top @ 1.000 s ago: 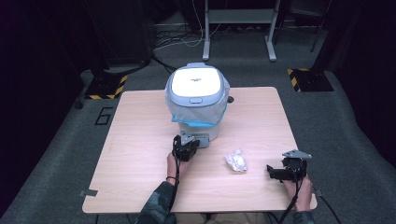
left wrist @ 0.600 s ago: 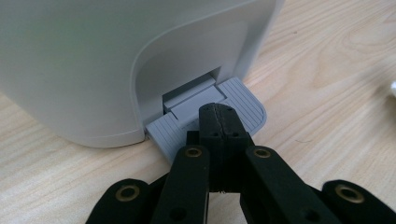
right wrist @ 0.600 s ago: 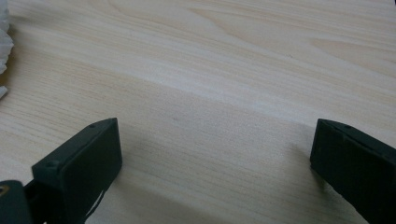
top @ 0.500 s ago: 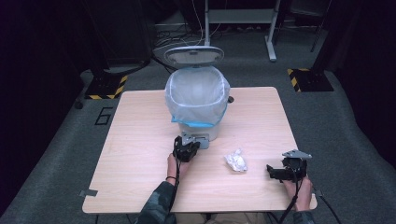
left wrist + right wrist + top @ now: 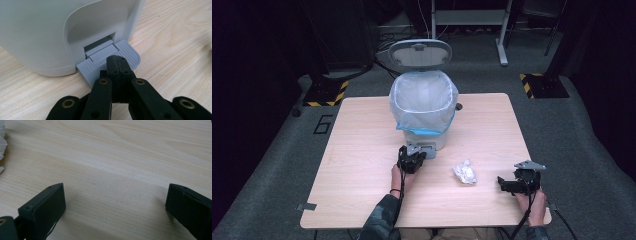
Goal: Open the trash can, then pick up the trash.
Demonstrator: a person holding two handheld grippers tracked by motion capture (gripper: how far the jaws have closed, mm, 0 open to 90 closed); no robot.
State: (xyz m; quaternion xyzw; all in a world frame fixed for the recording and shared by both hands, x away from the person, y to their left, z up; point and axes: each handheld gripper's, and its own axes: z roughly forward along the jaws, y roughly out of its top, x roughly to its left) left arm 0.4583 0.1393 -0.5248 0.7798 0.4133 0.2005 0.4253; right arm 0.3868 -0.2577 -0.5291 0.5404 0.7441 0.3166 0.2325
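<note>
While my left hand-held gripper [image 5: 117, 65] presses its closed jaw tips down on the grey pedal [image 5: 110, 58] at the foot of the white bin [image 5: 424, 107], the lid [image 5: 420, 52] stands fully up behind the bag-lined mouth. The bin sits directly ahead of that hand-held gripper, touching it only through the pedal.

My right hand-held gripper [image 5: 512, 184] rests low on the wooden counter [image 5: 362, 150] with its jaws wide apart and nothing between them. A crumpled white paper wad [image 5: 465, 173] lies on the counter to its left, near but apart, between the two hand-held grippers and somewhat closer to the right one. I judge the right hand would take it: a short reach leftward. The wad has no clear long axis, so any approach angle should do.

Compared with a second ago, the lid has swung from flat shut to upright; both hand-held grippers and the wad lie where they were.
</note>
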